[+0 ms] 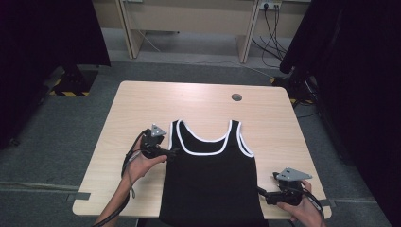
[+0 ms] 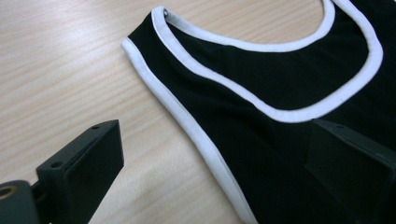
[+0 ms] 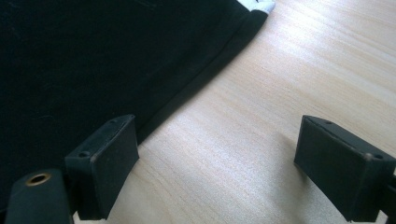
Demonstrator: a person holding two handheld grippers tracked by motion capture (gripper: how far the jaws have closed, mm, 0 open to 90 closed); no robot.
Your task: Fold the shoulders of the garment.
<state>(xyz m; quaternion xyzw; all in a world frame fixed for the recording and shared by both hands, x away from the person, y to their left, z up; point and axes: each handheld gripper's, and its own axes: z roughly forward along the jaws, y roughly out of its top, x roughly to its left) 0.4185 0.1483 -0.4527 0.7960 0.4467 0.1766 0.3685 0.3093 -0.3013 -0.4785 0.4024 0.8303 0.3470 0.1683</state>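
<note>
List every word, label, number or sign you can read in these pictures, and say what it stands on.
None can be read.
The black tank top shows white trim and no print or tag.
The table is bare wood with no marking.
The left claw and right claw show plain black jaws.
The yellow-and-black striped floor plate carries no letters.

Two black grippers are seen, one in each bare hand, and no sleeves are worn on the forearms. The left gripper (image 1: 171, 152) is topped by a grey three-cornered plate, and a black cable is looped from it. The right gripper (image 1: 260, 191) is topped by the same kind of grey plate with small holes. In the gripper views, the jaws are shaped like chunky black blocks with tiny screw holes. A round brass-coloured ring is set near one jaw.
</note>
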